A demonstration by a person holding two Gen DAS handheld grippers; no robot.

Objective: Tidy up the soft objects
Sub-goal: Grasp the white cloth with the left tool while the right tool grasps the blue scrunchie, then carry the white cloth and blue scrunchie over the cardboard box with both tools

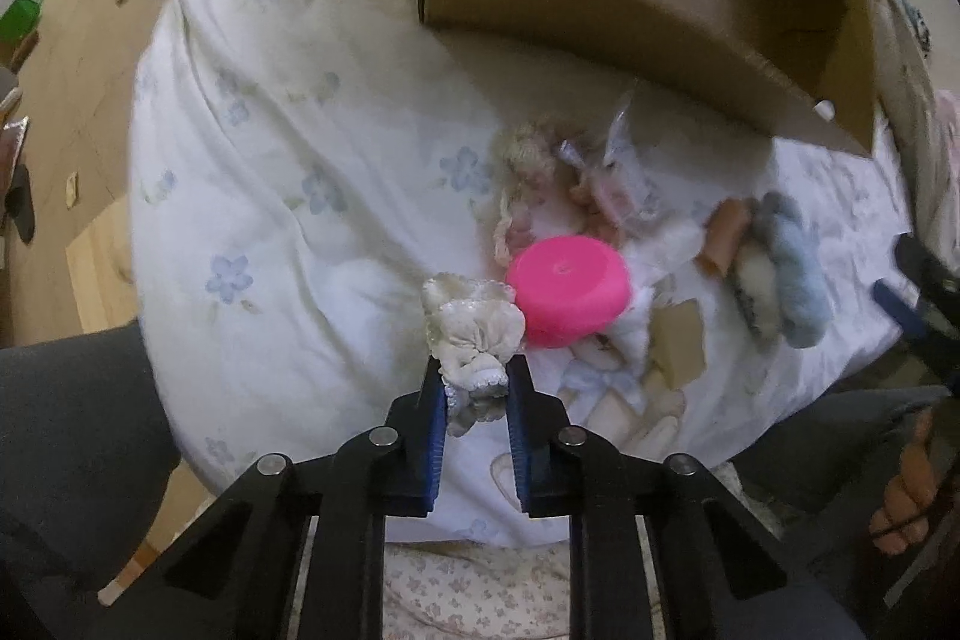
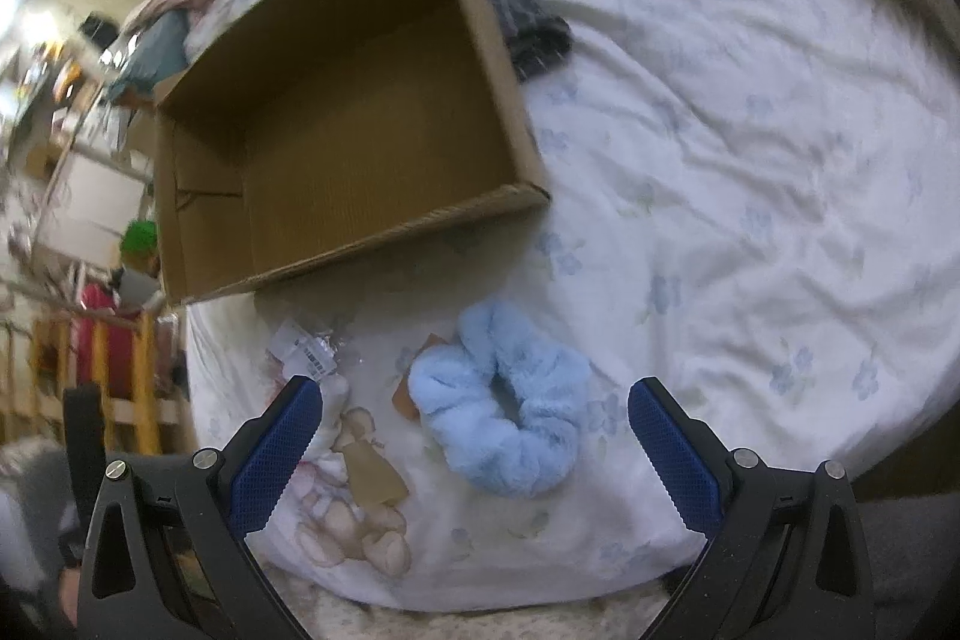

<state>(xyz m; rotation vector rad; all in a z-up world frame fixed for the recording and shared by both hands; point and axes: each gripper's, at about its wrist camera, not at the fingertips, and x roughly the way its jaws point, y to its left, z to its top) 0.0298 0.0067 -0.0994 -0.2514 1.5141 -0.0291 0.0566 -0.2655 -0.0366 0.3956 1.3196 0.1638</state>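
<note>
My left gripper [image 1: 476, 383] is shut on a white ruffled scrunchie [image 1: 474, 328], whose bulk bunches out above the blue pads. Just right of it lies a pink round lid [image 1: 567, 295] beside a small blond doll [image 1: 534, 178] and a fluffy blue-grey scrunchie [image 1: 786, 268] with a tag. In the right wrist view my right gripper [image 2: 474, 415] stands wide open over a fluffy light-blue scrunchie [image 2: 510, 406] lying flat on the bedsheet, pads clear of it on both sides. An open cardboard box [image 2: 336, 118], empty inside, sits beyond it.
Everything rests on a white flower-print bedsheet [image 2: 750, 130]. A dark checked cloth [image 2: 528, 22] lies behind the box. The bed's edge drops to a wooden floor [image 1: 78, 100] on the left; a person's dark-clad legs [image 1: 66, 430] are near the bed's front.
</note>
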